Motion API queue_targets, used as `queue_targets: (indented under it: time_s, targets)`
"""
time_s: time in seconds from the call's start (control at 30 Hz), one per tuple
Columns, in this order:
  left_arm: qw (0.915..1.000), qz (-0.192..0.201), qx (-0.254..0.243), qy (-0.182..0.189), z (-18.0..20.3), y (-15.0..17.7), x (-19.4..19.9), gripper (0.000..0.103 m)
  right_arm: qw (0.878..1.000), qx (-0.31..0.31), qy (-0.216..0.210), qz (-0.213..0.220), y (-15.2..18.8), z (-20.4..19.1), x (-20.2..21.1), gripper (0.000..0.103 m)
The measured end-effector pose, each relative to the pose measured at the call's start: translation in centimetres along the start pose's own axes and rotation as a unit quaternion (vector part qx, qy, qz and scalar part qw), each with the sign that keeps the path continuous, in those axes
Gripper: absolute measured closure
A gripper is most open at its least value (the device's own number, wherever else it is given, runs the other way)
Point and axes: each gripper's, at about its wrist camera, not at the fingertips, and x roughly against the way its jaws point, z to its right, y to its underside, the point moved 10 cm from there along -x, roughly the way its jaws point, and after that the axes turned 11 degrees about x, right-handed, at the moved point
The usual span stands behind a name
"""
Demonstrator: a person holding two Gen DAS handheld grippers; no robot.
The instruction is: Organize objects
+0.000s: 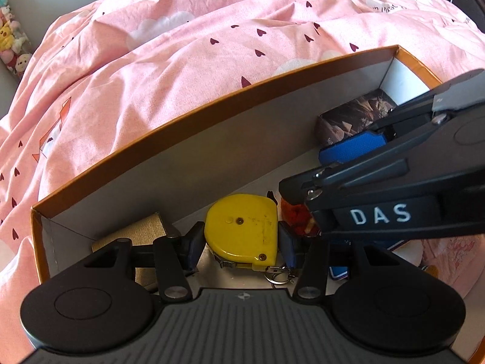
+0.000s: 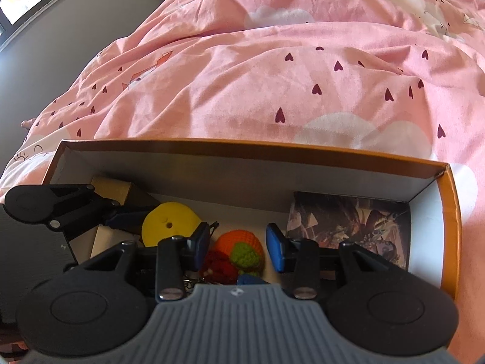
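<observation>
The left gripper [image 1: 241,244] has a ribbed grey body with a small round emblem at its front edge, flanked by two matt black discs, each stamped with a shallow circle. Black link arms with triangular cut-outs and silver screw heads run forward to two fingers faced with dark blue pads [image 1: 286,247]. The right gripper [image 2: 238,250] is built the same way, with brighter blue textured pads [image 2: 275,250], and seen from the left camera its black side carries a label reading "DAS" in white letters.
</observation>
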Motion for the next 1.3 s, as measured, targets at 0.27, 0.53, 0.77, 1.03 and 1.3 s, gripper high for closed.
queue_targets:
  time_s: [0.27, 0.53, 0.77, 1.03, 1.3]
  targets:
    - [1.0000, 0.001, 0.003, 0.005, 0.1, 0.1, 0.6, 0.039, 1.000, 0.010, 0.011, 0.023, -0.1, 0.0, 1.9, 0.057]
    - [0.9993, 0.031, 0.018, -0.014, -0.2, 0.1, 3.5, 0.036, 0.999, 0.014, 0.020, 0.048, -0.2, -0.4, 4.5, 0.057]
    - [0.9922, 0.095, 0.066, -0.046, -0.9, 0.6, 9.5, 0.029, 0.992, 0.034, 0.049, 0.110, 0.0, -1.3, 10.3, 0.047]
    - [0.9765, 0.183, 0.104, -0.047, -0.2, 0.1, 16.3, 0.021, 0.977, 0.063, 0.080, 0.185, 2.0, -3.4, 17.9, 0.032]
    - [0.9479, 0.284, 0.133, -0.059, 1.1, 1.9, 22.3, 0.009, 0.953, 0.072, 0.118, 0.268, 5.4, -5.2, 24.1, 0.019]
